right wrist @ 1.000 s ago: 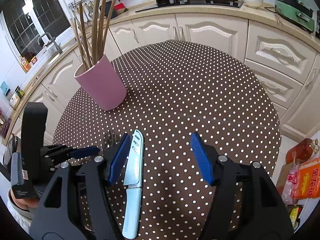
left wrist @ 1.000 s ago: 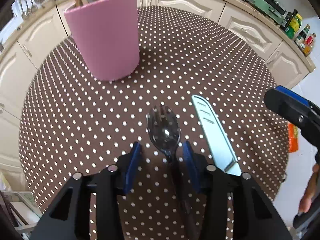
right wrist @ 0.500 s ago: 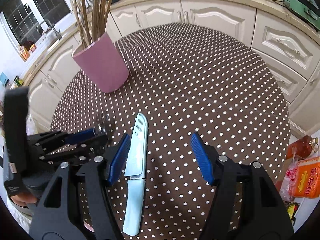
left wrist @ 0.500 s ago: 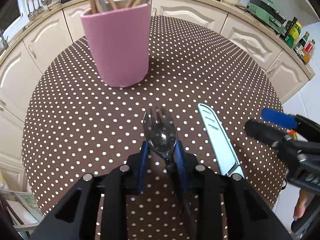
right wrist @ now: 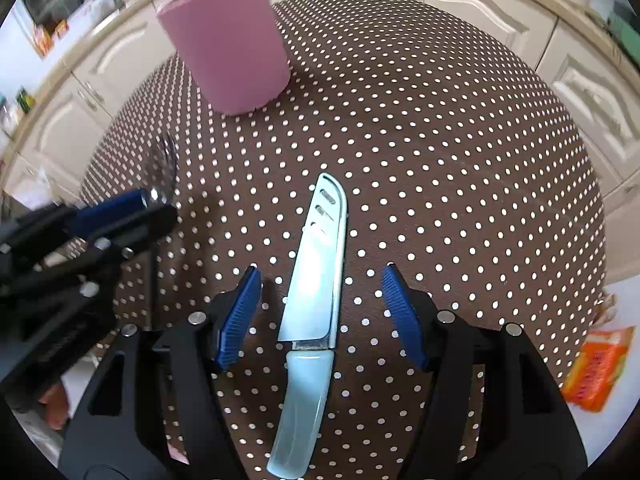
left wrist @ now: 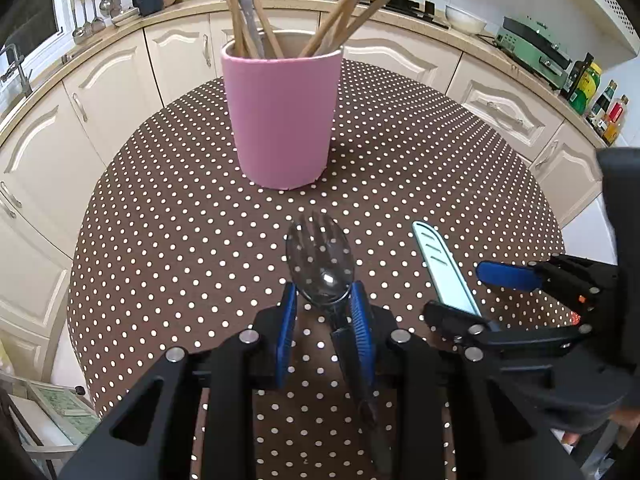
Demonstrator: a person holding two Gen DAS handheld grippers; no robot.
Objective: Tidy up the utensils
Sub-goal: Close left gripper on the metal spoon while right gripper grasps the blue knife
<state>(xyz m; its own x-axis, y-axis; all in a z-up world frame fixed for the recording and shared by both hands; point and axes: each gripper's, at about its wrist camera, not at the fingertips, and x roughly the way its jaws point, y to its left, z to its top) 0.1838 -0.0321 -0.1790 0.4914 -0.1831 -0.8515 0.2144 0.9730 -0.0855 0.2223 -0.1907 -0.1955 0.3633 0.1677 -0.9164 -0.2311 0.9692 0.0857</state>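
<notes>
Steel spork (left wrist: 320, 264) pinched by neck in left tool (left wrist: 322, 320), raised over dotted worktop (left wrist: 180, 208) before pink cup (left wrist: 282, 116); right tool (right wrist: 320, 312) spread astride pale-blue knife (right wrist: 316, 280) lying flat

Surface: round table (right wrist: 440, 128), brown cloth with white dots.
Far side: pink cup (left wrist: 282, 116), upright, holding wooden sticks.
Near edge: pale blue knife (right wrist: 316, 292), lying flat.

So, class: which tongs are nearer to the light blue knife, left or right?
Right. The right tongs stand open astride the knife, one pad either side of its blade. The left tongs, shut on the spork, sit off to its side.
</notes>
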